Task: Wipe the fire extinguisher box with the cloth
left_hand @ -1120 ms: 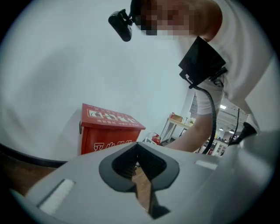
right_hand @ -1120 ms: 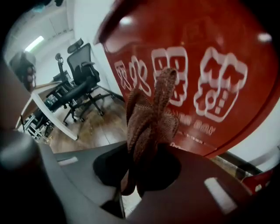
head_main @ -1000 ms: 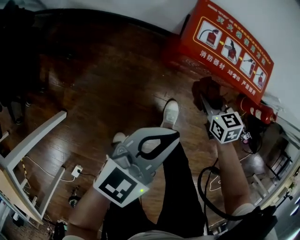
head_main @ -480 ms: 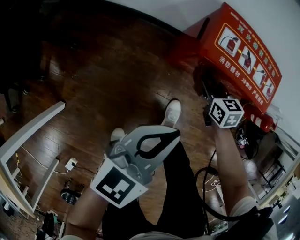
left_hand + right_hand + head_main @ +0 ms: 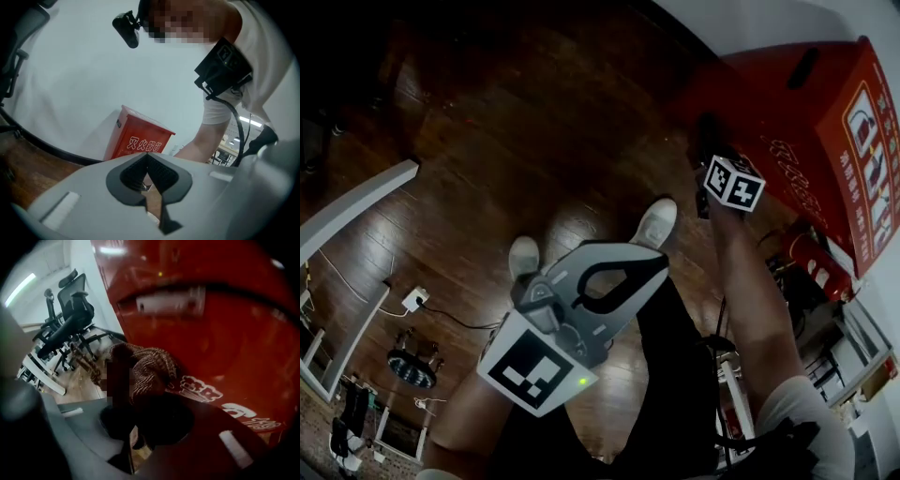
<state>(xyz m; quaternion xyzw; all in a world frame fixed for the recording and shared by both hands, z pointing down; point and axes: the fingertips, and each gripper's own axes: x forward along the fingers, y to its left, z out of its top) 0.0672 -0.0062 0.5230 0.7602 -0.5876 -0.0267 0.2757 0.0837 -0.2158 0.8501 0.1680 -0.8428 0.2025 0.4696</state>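
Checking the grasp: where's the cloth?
Right gripper view: the cloth is clamped in the right hand-held gripper, close beside the red fire extinguisher box.

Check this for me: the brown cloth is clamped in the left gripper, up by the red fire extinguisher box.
Wrong gripper. The brown cloth is clamped in the right gripper, up by the red fire extinguisher box, as the right gripper view shows. The left gripper is shut on nothing.
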